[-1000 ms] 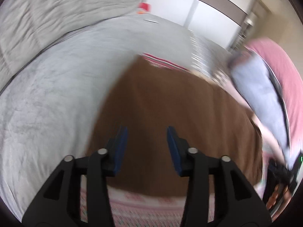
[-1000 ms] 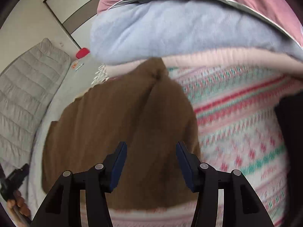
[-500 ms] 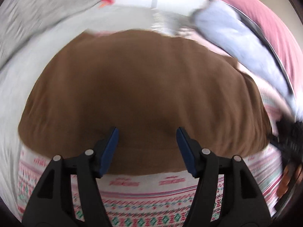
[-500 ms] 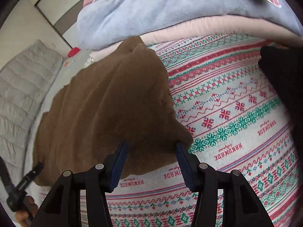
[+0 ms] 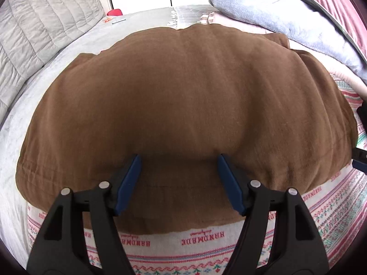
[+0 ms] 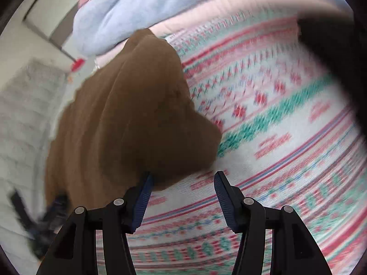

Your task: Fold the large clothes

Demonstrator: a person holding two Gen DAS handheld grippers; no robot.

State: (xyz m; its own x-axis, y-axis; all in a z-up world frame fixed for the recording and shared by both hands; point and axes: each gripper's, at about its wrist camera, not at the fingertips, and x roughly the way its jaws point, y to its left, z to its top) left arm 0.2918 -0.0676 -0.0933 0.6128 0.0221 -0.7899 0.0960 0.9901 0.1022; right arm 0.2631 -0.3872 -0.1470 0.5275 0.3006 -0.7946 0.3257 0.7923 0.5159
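A large brown garment (image 5: pixel 183 96) lies spread flat on a patterned white, pink and green blanket (image 5: pixel 206 245). My left gripper (image 5: pixel 179 160) is open, its blue pads low over the garment's near hem, holding nothing. In the right wrist view the brown garment (image 6: pixel 137 119) fills the left half, its rounded right corner lying on the blanket (image 6: pixel 286 142). My right gripper (image 6: pixel 182 176) is open and empty, just off that corner, its left pad at the cloth's edge. The right view is blurred.
A grey quilted cover (image 5: pixel 39 25) lies at the left. Light blue (image 5: pixel 275 6) and pink (image 5: pixel 344 11) bedding is piled at the back right. A small red object (image 5: pixel 114 12) sits far back. A dark shape (image 6: pixel 332 34) lies at the right on the blanket.
My left gripper has come down and forward over the garment's near hem. My right gripper has shifted right, from over the brown cloth to its right corner.
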